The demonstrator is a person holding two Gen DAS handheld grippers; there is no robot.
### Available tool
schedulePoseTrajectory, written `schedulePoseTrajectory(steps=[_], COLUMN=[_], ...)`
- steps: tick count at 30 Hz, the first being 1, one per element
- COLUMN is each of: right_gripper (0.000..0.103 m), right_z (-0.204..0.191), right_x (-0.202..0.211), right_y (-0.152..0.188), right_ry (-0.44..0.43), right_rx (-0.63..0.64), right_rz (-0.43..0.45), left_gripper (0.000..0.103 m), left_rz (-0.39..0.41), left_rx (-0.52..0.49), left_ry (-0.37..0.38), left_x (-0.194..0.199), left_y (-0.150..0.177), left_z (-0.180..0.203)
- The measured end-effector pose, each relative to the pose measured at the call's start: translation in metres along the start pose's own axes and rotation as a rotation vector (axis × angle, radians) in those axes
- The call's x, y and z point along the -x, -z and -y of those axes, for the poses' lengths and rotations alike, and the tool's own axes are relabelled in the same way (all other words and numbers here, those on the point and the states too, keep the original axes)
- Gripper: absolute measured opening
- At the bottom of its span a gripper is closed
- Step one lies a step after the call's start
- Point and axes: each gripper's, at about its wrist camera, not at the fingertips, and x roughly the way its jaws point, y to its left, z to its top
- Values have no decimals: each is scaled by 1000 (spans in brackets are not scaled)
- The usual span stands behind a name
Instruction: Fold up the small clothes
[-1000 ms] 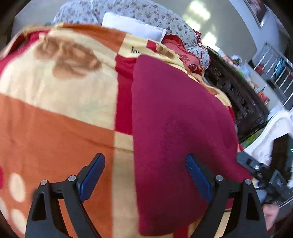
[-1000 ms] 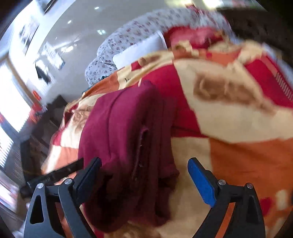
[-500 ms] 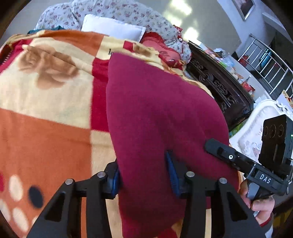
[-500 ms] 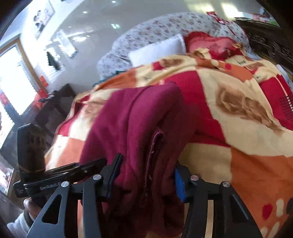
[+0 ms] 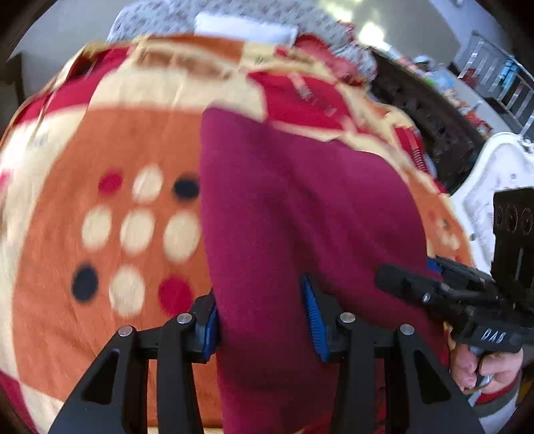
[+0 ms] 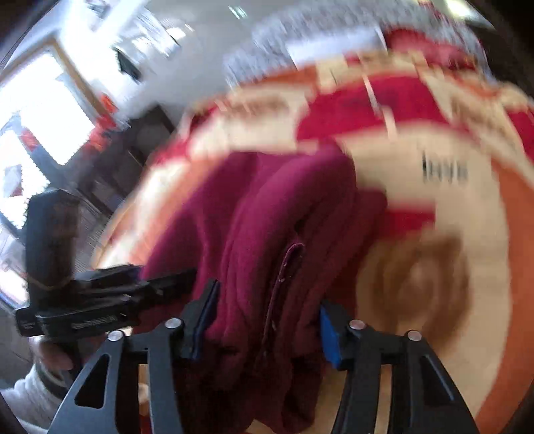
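A maroon fleece garment (image 5: 300, 207) lies folded lengthwise on a patterned blanket (image 5: 133, 140) on a bed. My left gripper (image 5: 263, 320) is shut on the garment's near end. My right gripper (image 6: 267, 320) is shut on the same garment (image 6: 260, 213), bunched with a seam showing between the blue pads. The right gripper also shows in the left wrist view (image 5: 450, 297) at the garment's right edge, and the left gripper shows in the right wrist view (image 6: 100, 300) at the left. Both views are motion-blurred.
The blanket (image 6: 434, 267) is orange, cream and red with dots and bear motifs. A white pillow (image 5: 243, 26) and floral bedding (image 5: 150, 20) lie at the bed's head. A dark carved wooden bed frame (image 5: 430, 110) and a white chair (image 5: 494, 167) stand to the right.
A second ago both grippers were open around the garment. They closed on it and now pull it toward the near end of the bed; the blanket pattern has shifted in both views.
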Motion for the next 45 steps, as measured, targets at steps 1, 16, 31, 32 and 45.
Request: schedulePoseTrajectory(steps=[1, 16, 31, 32, 45], right_gripper=[68, 46, 43, 43, 54], right_z=[1, -59, -47, -55, -36], right_x=[-7, 27, 19, 27, 13], right_y=[6, -26, -13, -6, 34], right_ry=[43, 124, 205, 186, 277], right_rx=[9, 263, 265, 282, 260], right_rz=[-25, 135, 77, 83, 44], left_gripper=[52, 62, 74, 74, 74], left_rz=[23, 117, 150, 150, 176], left_rx=[8, -79, -64, -63, -77], left_ry=[6, -226, -255, -257, -303], left_x=[0, 28, 18, 18, 27], left_y=[5, 4, 12, 12, 22], left_z=[-3, 5, 2, 3, 13])
